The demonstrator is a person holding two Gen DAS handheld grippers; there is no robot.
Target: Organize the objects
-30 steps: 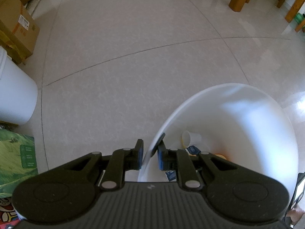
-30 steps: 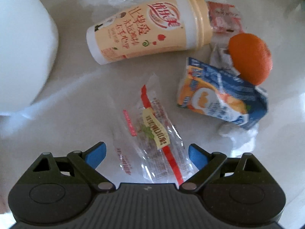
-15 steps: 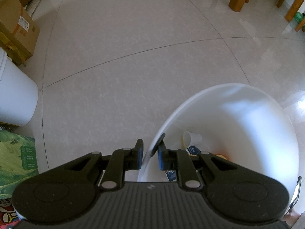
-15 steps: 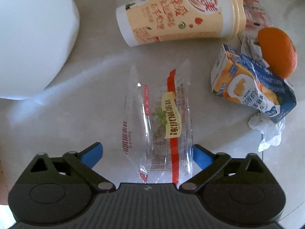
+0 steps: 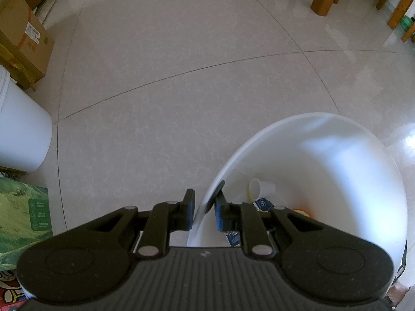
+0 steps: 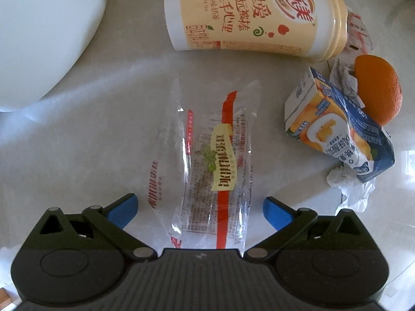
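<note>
My left hand-held gripper (image 5: 203, 213) was clamped on the rim of the white bucket (image 5: 337, 155), steadying it. My right hand-held gripper (image 6: 199, 211), jaws just spread to their widest, hung straight over the clear wrapper (image 6: 207, 160) lying flat on the floor at twelve o'clock. I judged it best to drop low and pinch across the crinkled middle, clear of the juice carton (image 6: 337, 129) at two o'clock.

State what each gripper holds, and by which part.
The left gripper is shut on the white bucket, pinching its rim. The right gripper holds nothing; it stands open astride the clear snack wrapper.
</note>
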